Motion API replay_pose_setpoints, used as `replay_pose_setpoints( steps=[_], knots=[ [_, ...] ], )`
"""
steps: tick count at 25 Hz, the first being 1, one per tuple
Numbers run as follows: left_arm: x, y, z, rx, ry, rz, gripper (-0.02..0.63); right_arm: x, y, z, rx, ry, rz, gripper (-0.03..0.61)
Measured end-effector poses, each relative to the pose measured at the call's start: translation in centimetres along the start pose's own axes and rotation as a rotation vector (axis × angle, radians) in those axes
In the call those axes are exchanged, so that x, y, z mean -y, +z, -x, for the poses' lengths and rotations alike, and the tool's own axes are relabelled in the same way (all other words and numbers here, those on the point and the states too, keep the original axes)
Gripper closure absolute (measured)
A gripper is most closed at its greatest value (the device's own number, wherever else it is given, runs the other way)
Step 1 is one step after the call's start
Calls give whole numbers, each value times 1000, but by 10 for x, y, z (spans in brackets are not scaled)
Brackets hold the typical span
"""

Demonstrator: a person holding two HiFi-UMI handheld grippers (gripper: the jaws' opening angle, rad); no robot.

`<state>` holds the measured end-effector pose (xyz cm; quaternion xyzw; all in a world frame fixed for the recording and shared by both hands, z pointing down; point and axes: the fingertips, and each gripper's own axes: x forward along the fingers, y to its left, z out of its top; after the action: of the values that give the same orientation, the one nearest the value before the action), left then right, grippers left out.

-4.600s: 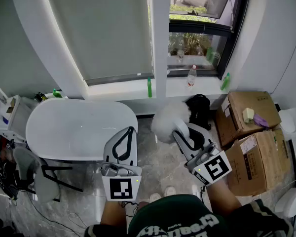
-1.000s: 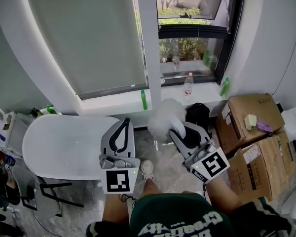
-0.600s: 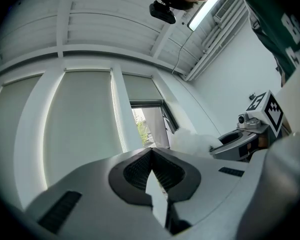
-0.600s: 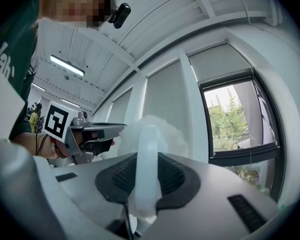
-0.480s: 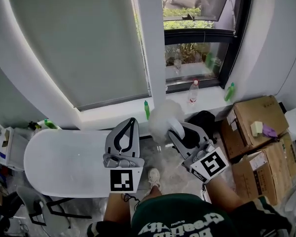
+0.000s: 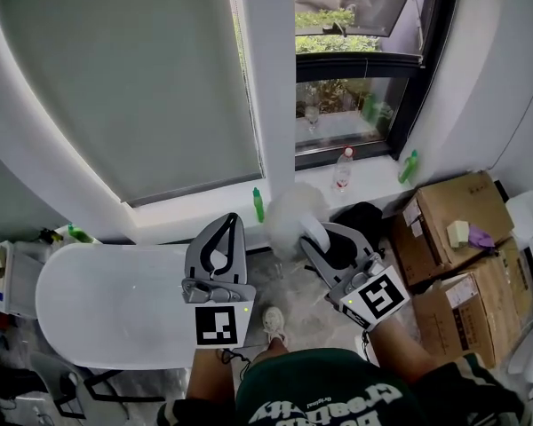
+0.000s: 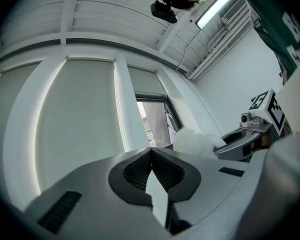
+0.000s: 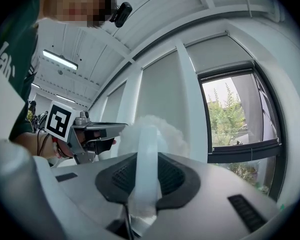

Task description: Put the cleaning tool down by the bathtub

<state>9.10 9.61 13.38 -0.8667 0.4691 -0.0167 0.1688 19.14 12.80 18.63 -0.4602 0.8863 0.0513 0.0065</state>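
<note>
Right gripper (image 6: 318, 242) jaws clamp cleaning tool (image 6: 289, 213) handle, held aloft; left gripper (image 6: 224, 229) jaws together, empty; set-down by bathtub (image 6: 98, 300) not yet done

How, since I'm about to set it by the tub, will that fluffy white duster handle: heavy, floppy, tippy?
Probably light: the duster has an airy fluffy head, and the right gripper carries it by its thin handle. The fluff likely gives softly and won't roll. Stood upright it may tip; lay it beside the bathtub.
</note>
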Motion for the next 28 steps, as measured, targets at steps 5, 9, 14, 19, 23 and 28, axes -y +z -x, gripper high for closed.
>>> replay_pose_setpoints(
  steps=[5,9,14,19,23,28],
  knots=[
    [-13,-10,-21,-1,-16,-30,604,11,-5,-22,5,4,-30,485],
    [-28,-18,-43,1,-30,-26,604,23,-4,-47,-3,-6,-31,485],
    [-57,-27,-72,3,-38,-7,604,34,-4,-84,-11,-11,-27,485],
    [-79,-38,-100,4,-54,-25,604,47,-7,-118,-7,-14,-23,486],
    [-97,-48,-116,-1,-58,-16,604,58,-7,-142,2,-27,-22,485],
    [-117,-63,-133,-12,-65,6,604,68,-13,-167,-7,-44,-29,486]
  ],
)
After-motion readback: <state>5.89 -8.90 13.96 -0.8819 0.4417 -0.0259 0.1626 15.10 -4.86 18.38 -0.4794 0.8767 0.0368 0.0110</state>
